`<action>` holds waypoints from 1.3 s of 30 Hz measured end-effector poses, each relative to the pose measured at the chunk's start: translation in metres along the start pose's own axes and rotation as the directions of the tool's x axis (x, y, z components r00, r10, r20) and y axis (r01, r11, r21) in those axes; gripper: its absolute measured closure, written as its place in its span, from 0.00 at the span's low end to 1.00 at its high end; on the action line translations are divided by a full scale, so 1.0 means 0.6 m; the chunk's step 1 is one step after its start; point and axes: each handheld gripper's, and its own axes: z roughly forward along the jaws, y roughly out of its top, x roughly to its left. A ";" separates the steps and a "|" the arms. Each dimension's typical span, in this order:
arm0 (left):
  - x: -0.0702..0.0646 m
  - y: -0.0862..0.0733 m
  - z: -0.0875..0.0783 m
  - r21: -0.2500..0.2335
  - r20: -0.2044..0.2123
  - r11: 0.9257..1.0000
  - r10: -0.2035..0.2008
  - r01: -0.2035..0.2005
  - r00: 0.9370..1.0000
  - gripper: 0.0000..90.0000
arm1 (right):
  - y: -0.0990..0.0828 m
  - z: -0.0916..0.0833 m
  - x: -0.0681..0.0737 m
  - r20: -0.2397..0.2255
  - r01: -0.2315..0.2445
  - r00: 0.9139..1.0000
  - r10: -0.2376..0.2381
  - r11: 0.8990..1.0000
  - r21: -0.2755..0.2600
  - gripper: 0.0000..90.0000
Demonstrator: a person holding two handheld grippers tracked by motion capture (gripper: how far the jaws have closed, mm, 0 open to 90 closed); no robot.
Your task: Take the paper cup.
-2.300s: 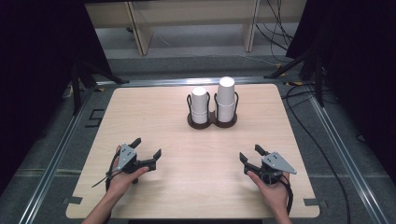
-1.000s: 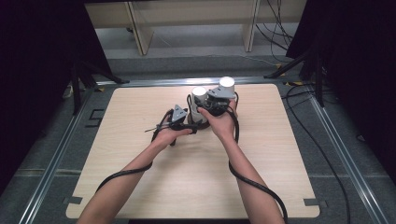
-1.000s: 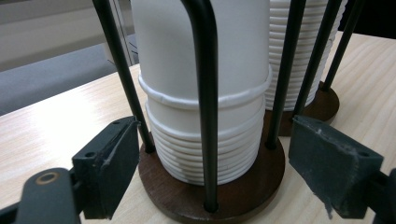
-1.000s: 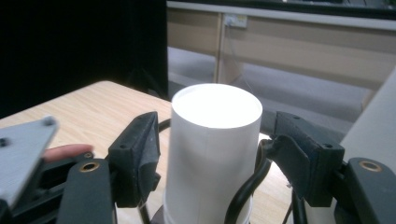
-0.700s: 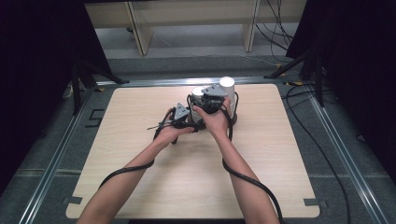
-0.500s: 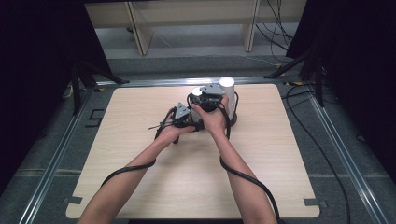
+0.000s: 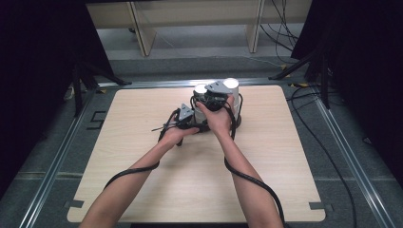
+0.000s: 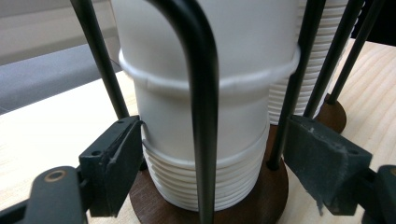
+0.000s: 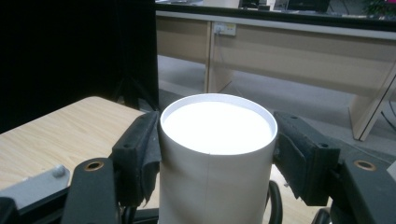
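Two stacks of white cups stand in a black wire holder on a brown round base [image 7: 239,121] at the table's far middle. My right gripper [image 7: 205,93] is over the left stack [image 7: 199,88], and its jaws have just been closing. My right gripper [image 9: 218,156] presses both pads on the sides of the top cup [image 9: 217,126]. My left gripper [image 7: 198,124] is low at the holder's left side. My left gripper [image 8: 215,147] has also just been closing, with the left stack [image 8: 243,107] and wire rods between its pads, which do not clearly press. The ribbed second stack [image 8: 314,70] stands behind.
The taller right stack [image 7: 231,84] stands beside the gripped one. The light wooden table [image 7: 142,156] has metal rails along its sides. Black cables trail from both grippers across the near part of the table. Pale wooden furniture legs [image 7: 142,28] stand beyond the far edge.
Both hands went from the table's near corners to the cup holder. Over the last second my right gripper settled over the left stack's top, and my left gripper stayed at the base.
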 end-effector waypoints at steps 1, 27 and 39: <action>0.000 0.000 0.000 0.000 0.000 1.000 -0.001 0.001 1.000 0.22 | 0.004 -0.001 -0.001 -0.003 0.009 1.000 -0.009 1.000 -0.011 0.39; -0.004 -0.002 -0.009 -0.006 -0.022 0.999 0.033 -0.033 0.999 0.16 | 0.070 -0.063 -0.004 -0.029 0.041 0.999 -0.046 0.988 -0.151 0.40; -0.017 0.000 -0.085 -0.030 -0.031 0.996 0.079 -0.080 0.996 0.15 | 0.069 -0.128 -0.006 -0.049 0.049 0.997 -0.059 0.981 -0.186 0.40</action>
